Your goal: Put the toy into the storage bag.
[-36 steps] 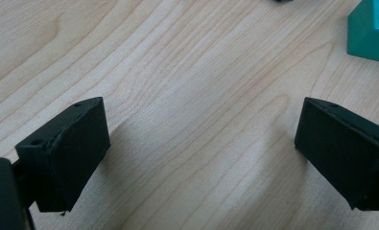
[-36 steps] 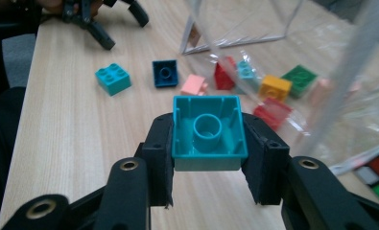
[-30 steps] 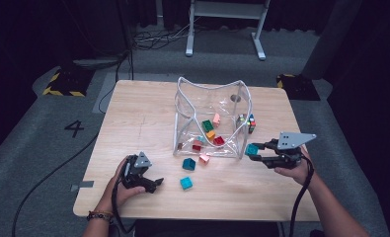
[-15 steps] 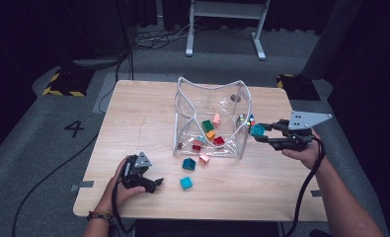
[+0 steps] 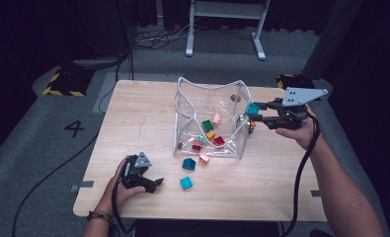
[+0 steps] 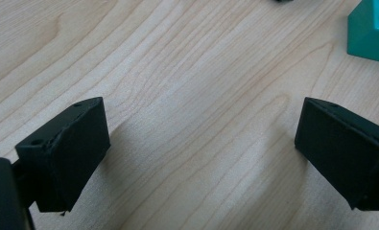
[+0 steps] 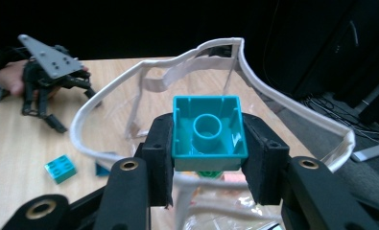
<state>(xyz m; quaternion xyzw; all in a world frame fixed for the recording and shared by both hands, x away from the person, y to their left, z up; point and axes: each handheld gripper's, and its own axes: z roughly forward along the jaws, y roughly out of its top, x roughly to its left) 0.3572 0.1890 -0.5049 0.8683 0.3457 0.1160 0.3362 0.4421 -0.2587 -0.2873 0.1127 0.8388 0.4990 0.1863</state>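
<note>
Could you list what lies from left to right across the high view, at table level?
Left tool, resting open on the table → loose teal block → clear bag with mixed blocks inside → teal block gripped in the right tool at the bag's rim.

A "4" marks the grey floor [image 5: 44, 148].

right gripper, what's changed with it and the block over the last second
The right gripper, shut on the teal block all along, has carried it up from table height beside the clear bag toward the bag's top rim, where it now hangs at the right corner. The left gripper stayed open and resting on the table. The two teal blocks in front of the bag did not move.
</note>
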